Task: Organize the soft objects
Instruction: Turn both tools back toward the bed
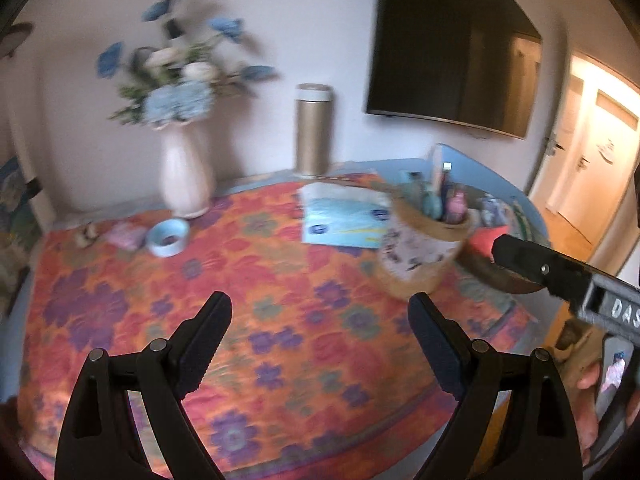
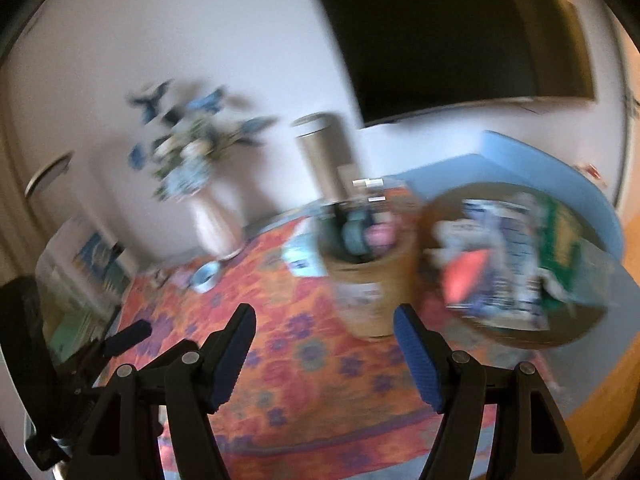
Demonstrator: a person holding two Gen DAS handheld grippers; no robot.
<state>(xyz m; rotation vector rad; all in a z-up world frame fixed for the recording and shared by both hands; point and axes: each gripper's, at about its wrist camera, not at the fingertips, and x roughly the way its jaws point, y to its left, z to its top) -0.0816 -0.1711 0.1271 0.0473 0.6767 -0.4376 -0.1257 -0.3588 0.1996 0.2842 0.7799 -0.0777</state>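
A table lies under an orange floral cloth (image 1: 280,280). On it a round basket (image 1: 420,256) (image 2: 368,280) holds teal and pink soft-looking items (image 2: 368,236), too blurred to name. A light blue flat packet (image 1: 344,220) lies just left of the basket. My left gripper (image 1: 320,312) hovers over the cloth's middle, open, with nothing between its fingers. My right gripper (image 2: 325,314) is also open and empty, in front of the basket. One right finger (image 1: 528,260) enters the left wrist view from the right. The left gripper (image 2: 128,336) shows at the lower left of the right wrist view.
A pale vase of blue flowers (image 1: 184,176) and a gold cylinder (image 1: 314,132) stand at the back by the wall. A blue ring (image 1: 167,237) and a pink item (image 1: 126,236) lie at the left. A round tray of packets (image 2: 520,264) sits right of the basket. A dark screen (image 1: 452,48) hangs on the wall.
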